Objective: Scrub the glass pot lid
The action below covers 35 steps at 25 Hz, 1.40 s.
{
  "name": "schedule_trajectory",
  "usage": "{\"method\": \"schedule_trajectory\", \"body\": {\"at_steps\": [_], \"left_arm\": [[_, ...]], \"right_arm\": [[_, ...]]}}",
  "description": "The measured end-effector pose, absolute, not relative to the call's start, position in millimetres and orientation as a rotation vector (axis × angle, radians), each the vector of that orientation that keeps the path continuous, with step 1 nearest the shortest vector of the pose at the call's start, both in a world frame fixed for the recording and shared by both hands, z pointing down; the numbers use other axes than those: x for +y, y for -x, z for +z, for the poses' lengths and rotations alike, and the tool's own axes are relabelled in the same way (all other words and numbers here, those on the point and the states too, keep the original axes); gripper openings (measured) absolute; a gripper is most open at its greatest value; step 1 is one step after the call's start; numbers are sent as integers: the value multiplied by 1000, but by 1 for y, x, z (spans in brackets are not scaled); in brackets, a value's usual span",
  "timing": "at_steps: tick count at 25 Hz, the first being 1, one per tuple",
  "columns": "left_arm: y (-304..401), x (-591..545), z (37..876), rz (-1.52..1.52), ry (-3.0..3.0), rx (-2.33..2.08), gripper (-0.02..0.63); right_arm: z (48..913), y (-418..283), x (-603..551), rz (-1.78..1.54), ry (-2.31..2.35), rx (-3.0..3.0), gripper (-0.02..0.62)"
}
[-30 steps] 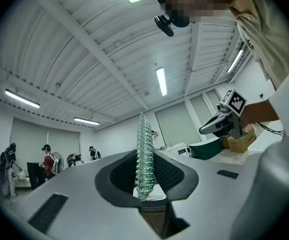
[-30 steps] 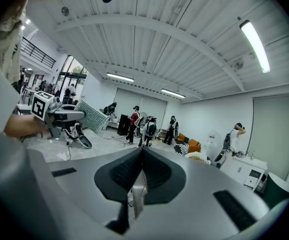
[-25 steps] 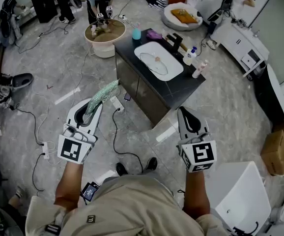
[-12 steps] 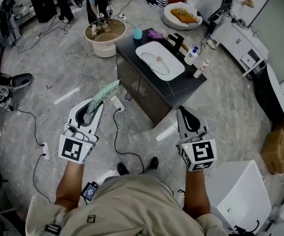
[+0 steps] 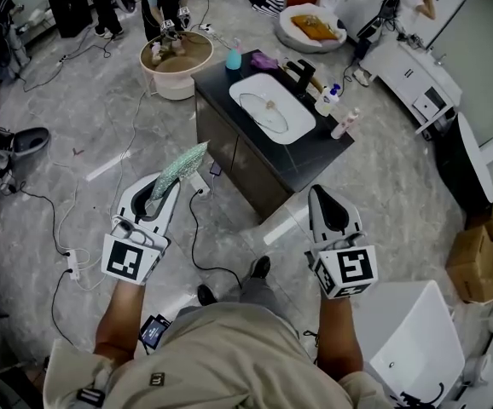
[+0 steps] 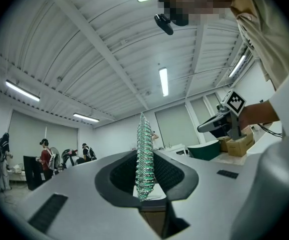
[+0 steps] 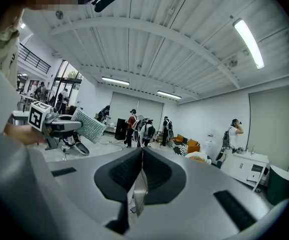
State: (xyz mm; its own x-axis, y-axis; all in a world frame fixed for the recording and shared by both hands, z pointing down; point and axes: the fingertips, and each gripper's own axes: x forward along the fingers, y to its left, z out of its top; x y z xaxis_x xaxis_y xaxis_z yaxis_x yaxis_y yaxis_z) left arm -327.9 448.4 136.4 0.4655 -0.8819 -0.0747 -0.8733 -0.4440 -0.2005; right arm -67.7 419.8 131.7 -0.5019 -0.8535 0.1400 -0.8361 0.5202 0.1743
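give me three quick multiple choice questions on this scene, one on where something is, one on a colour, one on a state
1. Where does the glass pot lid lie?
A) on the floor
B) in the white sink
C) on a shelf

2. What colour is the scrub pad held in the left tongs?
A) red
B) yellow
C) green

3. How do the right tongs stand?
A) shut on nothing
B) wide open
C) shut on a bottle

Answers:
1 B: the head view shows the lid inside the basin set in the dark counter.
2 C: the left gripper view shows a green pad pinched between the jaws.
3 A: the right gripper view shows the jaws pressed together with nothing between them.
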Motion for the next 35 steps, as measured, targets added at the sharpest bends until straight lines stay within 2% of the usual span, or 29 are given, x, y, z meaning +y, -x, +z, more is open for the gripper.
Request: {"method": "schedule_trajectory", "body": {"at_steps": [7,19,26,35], "left_arm": [[312,406,133,-37,2439,1586,89],[263,327,149,-213,2365,1740,89],[240,297,133,-137,2273,1790,89],[203,261,155,-295,2307,1842,89]], "right_arm": [[145,52,360,-84,-1397,-2605,25],[156,12,240,-48,-1231,-2715,25],[160,-3,198,-43,-1146,-2757,25],[168,-40,163,-5,-1117,-2789,25]]}}
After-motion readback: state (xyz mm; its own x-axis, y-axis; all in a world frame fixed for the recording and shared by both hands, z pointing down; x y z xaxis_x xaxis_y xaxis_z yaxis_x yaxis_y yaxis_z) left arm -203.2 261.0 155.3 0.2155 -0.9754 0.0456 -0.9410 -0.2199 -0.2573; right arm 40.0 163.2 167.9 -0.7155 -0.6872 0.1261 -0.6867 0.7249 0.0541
